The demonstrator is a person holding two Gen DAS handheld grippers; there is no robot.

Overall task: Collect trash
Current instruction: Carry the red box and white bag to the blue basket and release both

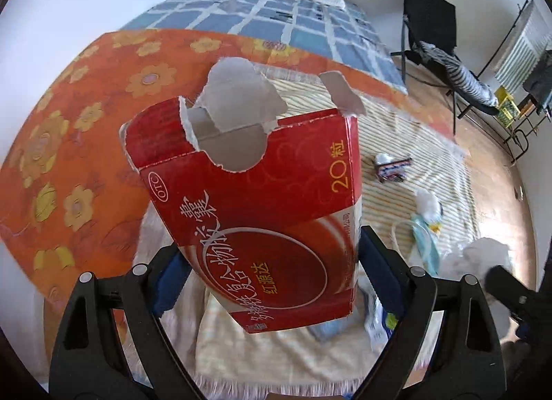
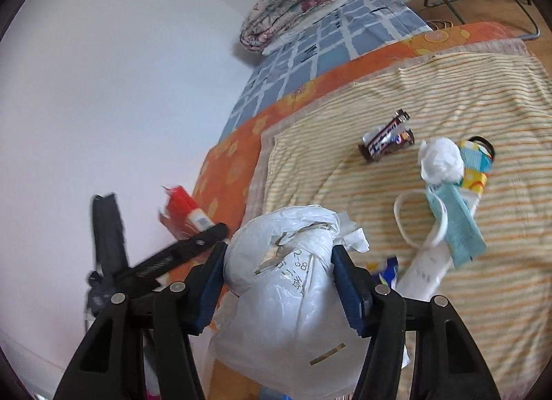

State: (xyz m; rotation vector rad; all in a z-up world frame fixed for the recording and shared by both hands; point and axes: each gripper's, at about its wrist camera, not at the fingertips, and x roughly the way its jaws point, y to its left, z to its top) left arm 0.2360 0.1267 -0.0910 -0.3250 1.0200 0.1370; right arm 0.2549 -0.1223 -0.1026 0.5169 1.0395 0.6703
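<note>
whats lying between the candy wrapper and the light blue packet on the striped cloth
In the right wrist view a crumpled white tissue lies between the candy wrapper and the light blue packet, on the striped cloth.

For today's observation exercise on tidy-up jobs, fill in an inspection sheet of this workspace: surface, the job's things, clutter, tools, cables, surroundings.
Surface: striped yellow blanket spread over an orange flowered sheet on a bed.
Job's things: torn red medicine box in the left tool; white plastic bag in the right tool.
Clutter: candy wrapper, crumpled white tissue, yellow carton, teal packet and white paper strip lying on the blanket.
Tools: left shut on the box; right shut on the bag.
Cables: nothing seen.
Surroundings: folded quilt on a blue checked sheet, white wall, black folding chair, wooden floor.
</note>
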